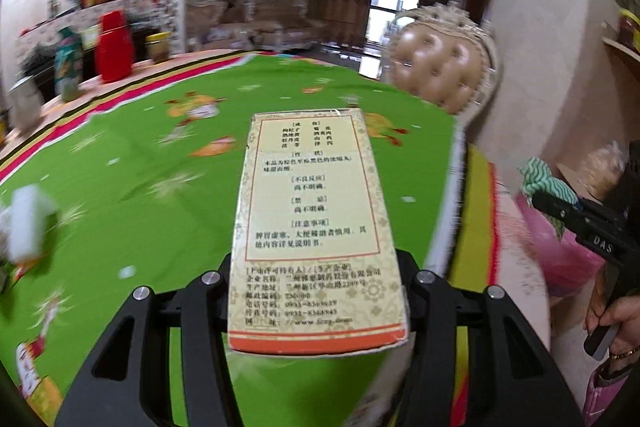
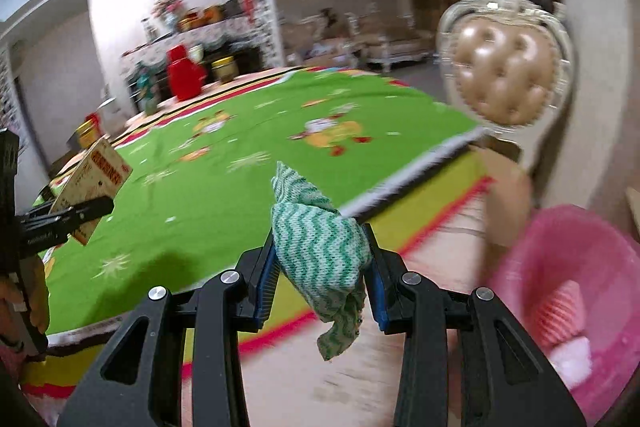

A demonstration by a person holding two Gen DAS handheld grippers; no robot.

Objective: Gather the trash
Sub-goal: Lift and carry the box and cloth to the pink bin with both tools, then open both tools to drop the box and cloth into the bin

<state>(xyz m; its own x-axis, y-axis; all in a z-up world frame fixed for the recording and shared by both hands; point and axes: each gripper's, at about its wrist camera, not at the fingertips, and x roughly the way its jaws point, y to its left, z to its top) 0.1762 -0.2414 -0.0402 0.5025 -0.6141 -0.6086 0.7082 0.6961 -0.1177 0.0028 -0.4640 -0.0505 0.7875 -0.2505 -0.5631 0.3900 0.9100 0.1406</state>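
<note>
Left wrist: box (image 1: 316, 227) lengthwise, pointing ahead.

A cream paper box (image 1: 316, 227) and a crumpled green-and-white cloth (image 2: 320, 251) are held up over the green table, near a pink bin (image 2: 576, 267) on the right.

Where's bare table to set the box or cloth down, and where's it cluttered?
Free: the green cloth's middle, from the near yellow-red border up to the tufted chair. Crowded: the far-left edge, with the red jug, a jar and a bag. A white object sits near left. The pink bin beside the table already holds something.
</note>
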